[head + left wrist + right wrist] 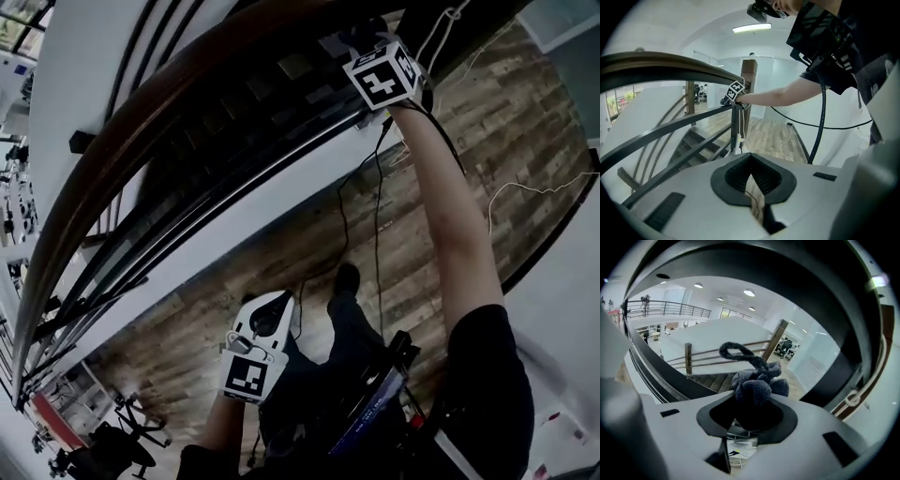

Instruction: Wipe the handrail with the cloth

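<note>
The right gripper (367, 52) is reaching up to the handrail (141, 122), and the person's right arm (450, 216) is stretching out nearly straight toward it. Its jaws are clamping a bunched dark grey-blue cloth (757, 385). The cloth is filling the gap between them and bulging out past the tips, with one twisted loop sticking up. In the right gripper view the dark curve of the rail is looming close over the cloth (whether the fabric is actually pressing on the wood cannot be told here).

The left gripper (265, 323) is hanging well below the handrail, down by the person's body. Its jaws are pressing together with nothing between them, and only a sliver of wooden floor (506, 94) is showing through the slit behind the pads. In the left gripper view the handrail is sweeping overhead as a brown arc. The right gripper's marker cube (736, 91) is sitting at the arc's far end, beside a wooden post (749, 75). Black cables (378, 216) are trailing down from the right gripper, away from the handrail and toward the floor.
</note>
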Motion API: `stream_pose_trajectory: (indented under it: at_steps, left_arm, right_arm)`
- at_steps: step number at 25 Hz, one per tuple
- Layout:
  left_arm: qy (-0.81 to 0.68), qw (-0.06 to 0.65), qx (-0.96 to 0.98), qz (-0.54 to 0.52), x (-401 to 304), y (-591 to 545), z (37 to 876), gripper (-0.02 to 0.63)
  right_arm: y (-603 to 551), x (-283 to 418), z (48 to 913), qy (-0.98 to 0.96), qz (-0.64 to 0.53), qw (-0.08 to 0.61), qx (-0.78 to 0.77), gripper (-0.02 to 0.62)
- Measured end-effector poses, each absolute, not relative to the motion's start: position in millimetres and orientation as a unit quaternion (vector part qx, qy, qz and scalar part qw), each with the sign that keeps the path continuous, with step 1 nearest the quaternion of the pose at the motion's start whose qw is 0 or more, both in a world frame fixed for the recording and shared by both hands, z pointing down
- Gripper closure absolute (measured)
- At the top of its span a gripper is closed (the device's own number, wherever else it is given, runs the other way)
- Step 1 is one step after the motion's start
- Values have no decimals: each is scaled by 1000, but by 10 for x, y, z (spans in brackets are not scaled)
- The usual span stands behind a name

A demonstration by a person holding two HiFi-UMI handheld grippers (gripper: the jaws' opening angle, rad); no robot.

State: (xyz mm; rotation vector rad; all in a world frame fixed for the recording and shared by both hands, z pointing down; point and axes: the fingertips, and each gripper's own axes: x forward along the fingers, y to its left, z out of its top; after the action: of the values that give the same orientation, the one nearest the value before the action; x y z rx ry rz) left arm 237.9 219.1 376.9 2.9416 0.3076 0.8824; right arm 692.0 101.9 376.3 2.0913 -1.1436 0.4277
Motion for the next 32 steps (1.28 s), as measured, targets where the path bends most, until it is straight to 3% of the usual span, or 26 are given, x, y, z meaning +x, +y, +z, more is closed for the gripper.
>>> stream_pose_trajectory:
  at_steps: [7,13,17,27,32]
  left_arm:
    - [84,32,940,328,2524,2313,3649,600]
    - [67,10,955,290,2640,2339,3331,600]
    - [33,-2,962,273,2566,2114,2980,600]
    - [-32,-17,970,241,2041,1928,2344,600]
    - [-68,-28,975,211,1929,1839,2045,600]
  right_arm:
    - [1389,7232,3734,-434,197,287,831,485]
    - [1386,6804,3398,-481,201,221,824,483]
    - [1294,6125,3142,-548,205,185,790,483]
    - [1227,3650,2854,-757,257,30,601,483]
    - [1334,2936,2351,-828,226,-12,512,483]
